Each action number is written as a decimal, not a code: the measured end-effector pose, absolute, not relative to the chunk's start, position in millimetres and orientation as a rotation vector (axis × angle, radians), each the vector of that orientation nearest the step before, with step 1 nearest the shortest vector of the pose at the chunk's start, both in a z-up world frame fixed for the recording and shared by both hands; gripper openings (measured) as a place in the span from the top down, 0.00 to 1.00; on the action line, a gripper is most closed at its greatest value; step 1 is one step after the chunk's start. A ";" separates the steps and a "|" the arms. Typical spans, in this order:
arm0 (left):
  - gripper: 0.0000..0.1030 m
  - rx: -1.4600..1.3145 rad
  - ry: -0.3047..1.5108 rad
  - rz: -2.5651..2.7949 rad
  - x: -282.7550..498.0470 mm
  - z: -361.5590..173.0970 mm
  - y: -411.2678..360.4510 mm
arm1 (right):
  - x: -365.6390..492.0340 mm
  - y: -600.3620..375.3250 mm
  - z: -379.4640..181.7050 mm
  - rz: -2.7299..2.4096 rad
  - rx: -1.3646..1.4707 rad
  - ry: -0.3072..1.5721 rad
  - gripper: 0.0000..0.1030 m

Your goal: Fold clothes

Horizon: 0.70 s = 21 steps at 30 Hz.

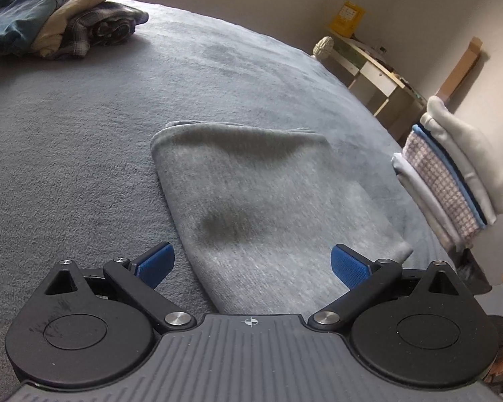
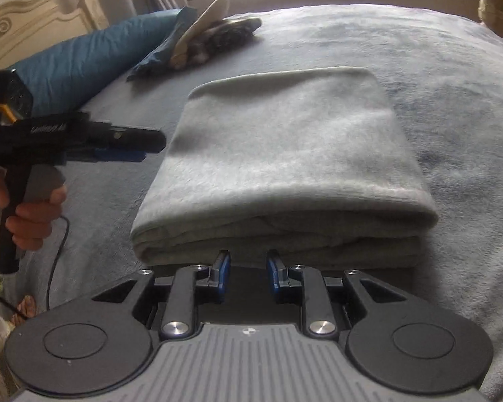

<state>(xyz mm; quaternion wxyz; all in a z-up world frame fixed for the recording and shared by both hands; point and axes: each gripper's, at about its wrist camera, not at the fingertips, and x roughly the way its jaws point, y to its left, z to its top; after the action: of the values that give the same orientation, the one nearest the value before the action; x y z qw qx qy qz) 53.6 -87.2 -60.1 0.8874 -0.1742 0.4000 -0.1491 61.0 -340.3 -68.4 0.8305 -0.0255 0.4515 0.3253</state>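
Observation:
A folded grey garment (image 1: 261, 201) lies flat on the grey-blue bed cover (image 1: 84, 134). My left gripper (image 1: 253, 264) hovers over its near end, open wide, with its blue pads (image 1: 157, 263) on either side of the cloth and nothing held. In the right wrist view the same grey garment (image 2: 285, 154) shows stacked layers along its near edge. My right gripper (image 2: 248, 268) sits just in front of that edge, with a narrow gap between its fingers and no cloth in it. The left gripper (image 2: 147, 147) appears at the garment's left side, held by a hand (image 2: 26, 214).
A pile of unfolded clothes (image 1: 67, 26) lies at the far left of the bed beside a blue pillow (image 2: 84, 63). A stack of folded clothes (image 1: 452, 181) stands at the bed's right edge. A small desk (image 1: 375, 73) is beyond it. A cable (image 2: 55, 261) hangs from the left gripper.

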 end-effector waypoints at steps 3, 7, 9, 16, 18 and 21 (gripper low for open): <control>0.02 -0.314 0.846 -0.326 52.2 -64.5 -100.3 | 65.4 -341.5 -76.8 0.655 -0.059 0.939 0.77; 0.02 -0.259 0.872 -0.335 51.3 -72.9 -113.2 | 70.2 -342.7 -87.5 0.615 -0.063 0.910 0.78; 0.02 -0.241 0.873 -0.333 50.9 -74.1 -116.7 | 69.1 -342.5 -90.6 0.615 -0.058 0.888 0.78; 0.02 -0.223 0.884 -0.327 52.4 -75.7 -118.2 | 62.5 -365.2 -83.1 0.572 -0.003 0.821 0.82; 0.02 -0.216 0.888 -0.327 53.0 -76.8 -119.4 | 64.7 -367.6 -87.4 0.559 0.016 0.816 0.86; 0.02 -0.211 0.892 -0.323 52.7 -77.7 -120.6 | 64.5 -361.8 -94.7 0.546 -0.012 0.788 0.86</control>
<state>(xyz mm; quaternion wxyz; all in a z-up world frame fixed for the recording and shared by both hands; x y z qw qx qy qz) 52.7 -120.6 -77.7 0.8843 -0.1015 0.4285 -0.1554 64.5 -361.8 -94.7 0.8873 -0.0057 0.3791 0.2627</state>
